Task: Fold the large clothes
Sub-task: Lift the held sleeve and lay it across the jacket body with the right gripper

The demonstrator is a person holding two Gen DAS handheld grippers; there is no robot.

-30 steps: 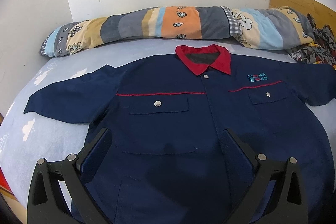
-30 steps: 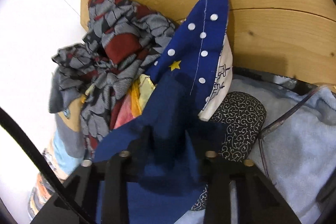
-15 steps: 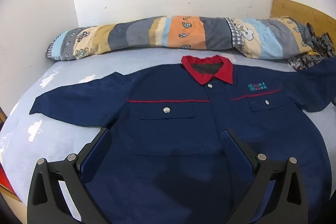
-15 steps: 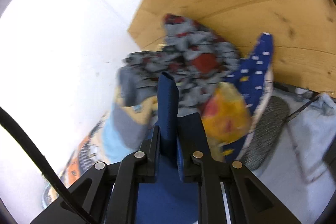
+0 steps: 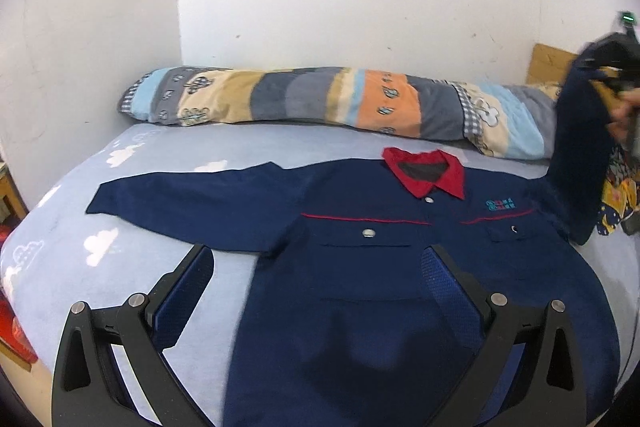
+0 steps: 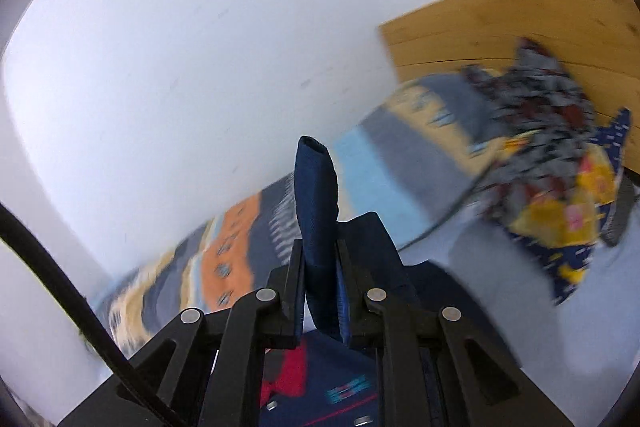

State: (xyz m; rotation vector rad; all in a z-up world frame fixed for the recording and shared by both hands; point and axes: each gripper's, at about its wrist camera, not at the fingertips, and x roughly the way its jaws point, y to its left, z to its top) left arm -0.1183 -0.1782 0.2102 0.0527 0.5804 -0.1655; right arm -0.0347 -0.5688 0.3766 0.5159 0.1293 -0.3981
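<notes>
A navy work jacket (image 5: pixel 360 267) with a red collar (image 5: pixel 424 171) lies face up on the bed, one sleeve (image 5: pixel 192 203) stretched flat to the left. My left gripper (image 5: pixel 316 267) hovers open above the jacket's lower front, with nothing between its fingers. The other sleeve (image 5: pixel 576 155) is lifted off the bed at the right edge, where a hand holds the right gripper. In the right wrist view my right gripper (image 6: pixel 318 259) is shut on that sleeve's cuff (image 6: pixel 316 187), which sticks up between the pads. The collar (image 6: pixel 288 375) shows below it.
A long striped bolster (image 5: pixel 360 107) lies along the white wall behind the jacket. Crumpled patterned clothes (image 6: pixel 552 155) are heaped against a wooden headboard (image 6: pixel 520 23) at the right. The bed sheet (image 5: pixel 80 247) is pale blue with white clouds.
My right gripper has closed on the sleeve cuff and carried it up and away from the clothes heap toward the jacket's body. The left gripper has drawn back and to the left, still open.
</notes>
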